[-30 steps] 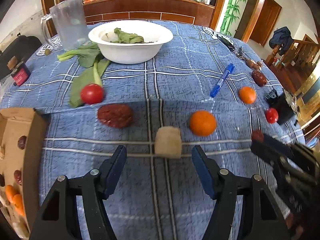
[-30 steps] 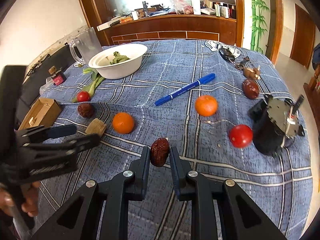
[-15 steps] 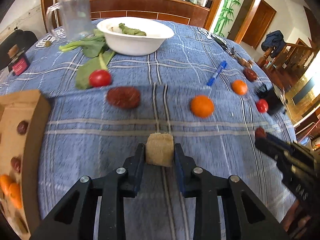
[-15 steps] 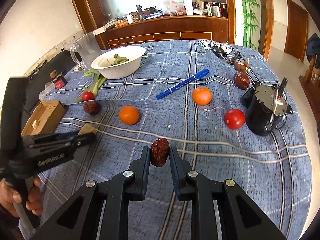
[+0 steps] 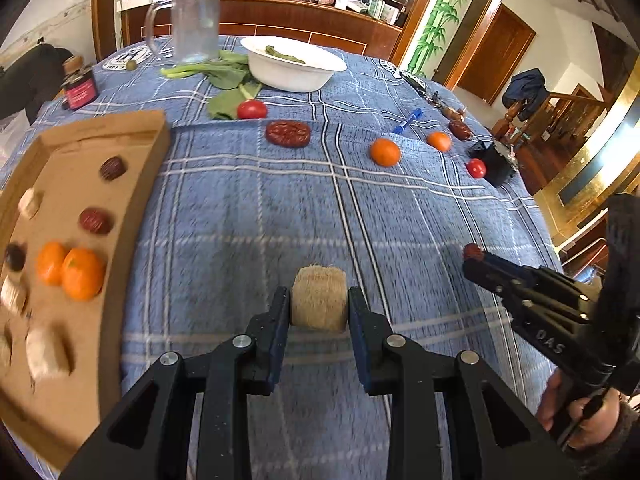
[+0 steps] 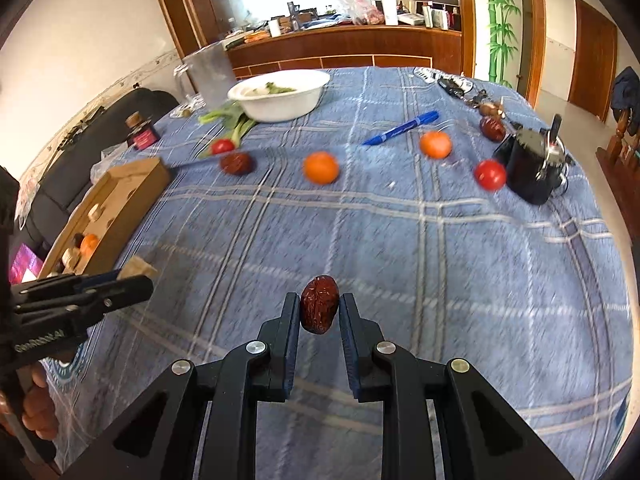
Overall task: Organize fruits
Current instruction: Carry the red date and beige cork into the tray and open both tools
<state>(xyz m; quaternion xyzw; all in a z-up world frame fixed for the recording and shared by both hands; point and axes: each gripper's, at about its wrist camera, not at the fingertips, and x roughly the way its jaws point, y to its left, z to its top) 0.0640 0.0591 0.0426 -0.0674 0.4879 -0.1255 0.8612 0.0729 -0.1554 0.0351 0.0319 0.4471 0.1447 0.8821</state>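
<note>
My left gripper [image 5: 319, 304] is shut on a tan fuzzy block [image 5: 319, 298], held above the blue plaid cloth. My right gripper [image 6: 319, 312] is shut on a dark red date [image 6: 319, 309], also held above the cloth. The cardboard tray [image 5: 152, 148] at the left holds oranges, dates and tan blocks. On the cloth lie two oranges [image 5: 385, 152] [image 5: 439, 141], two tomatoes [image 5: 251, 109] [image 5: 476, 168] and dates [image 5: 288, 133] [image 5: 460, 129]. The right gripper also shows at the right of the left wrist view [image 5: 474, 254].
A white bowl [image 5: 294, 63] with greens, a clear jug [image 5: 195, 22], leafy greens [image 5: 224, 80], a small jar [image 5: 80, 88], a blue pen [image 5: 407, 120], keys and a black device [image 5: 494, 160] stand toward the far and right sides of the table.
My left gripper closed on the tan block, lifted it and drew back toward the tray side. My right gripper drew back and up with the date held.
</note>
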